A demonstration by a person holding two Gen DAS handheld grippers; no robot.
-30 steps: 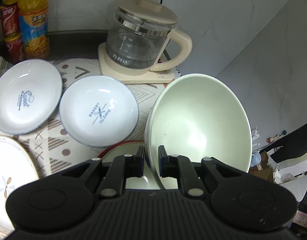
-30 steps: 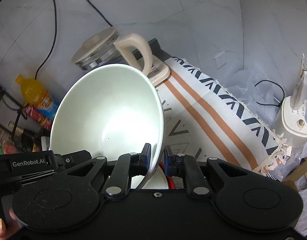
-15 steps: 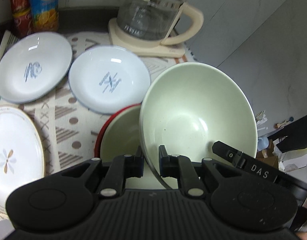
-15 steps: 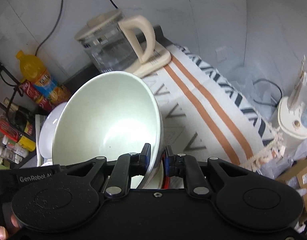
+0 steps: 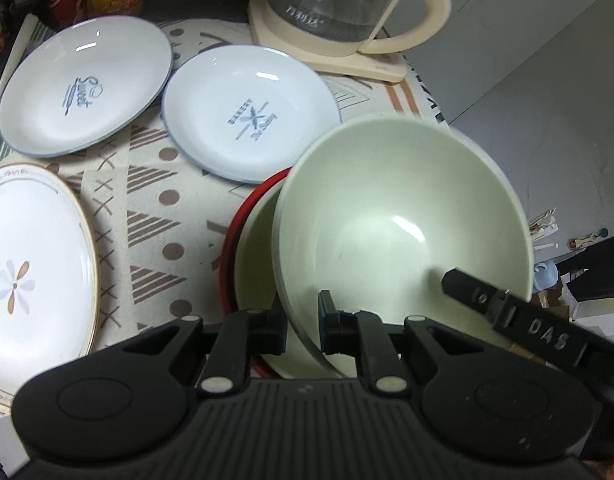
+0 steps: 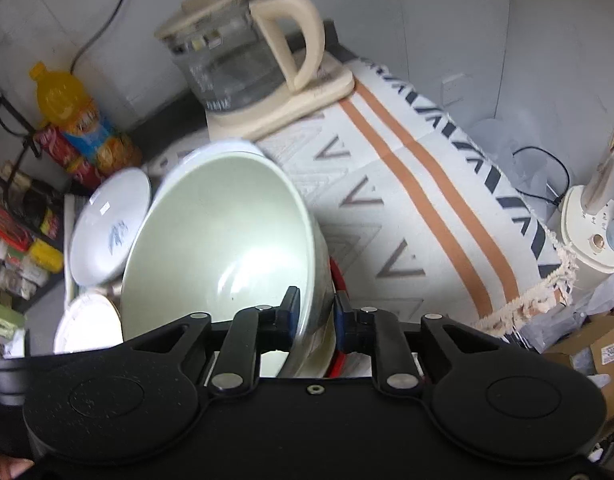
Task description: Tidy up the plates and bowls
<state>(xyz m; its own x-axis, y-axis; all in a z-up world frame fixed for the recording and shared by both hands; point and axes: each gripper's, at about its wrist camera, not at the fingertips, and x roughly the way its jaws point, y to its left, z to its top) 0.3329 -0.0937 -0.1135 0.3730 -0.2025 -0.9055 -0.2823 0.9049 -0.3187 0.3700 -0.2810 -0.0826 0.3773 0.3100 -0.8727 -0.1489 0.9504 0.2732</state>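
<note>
The left gripper [image 5: 303, 326] pinches the near rim of the pale green bowl [image 5: 403, 224]. The right gripper [image 6: 316, 316] straddles the opposite rim, its fingers just having been opening (rim between them, contact unclear). The bowl sits tilted over a red-rimmed bowl [image 5: 243, 248] on the worktop [image 5: 155, 216], beside two white plates [image 5: 249, 114].

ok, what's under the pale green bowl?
Under the pale green bowl sits a red-rimmed bowl with a similar pale inside. Only its left part shows; the rest and its contents are covered.
</note>
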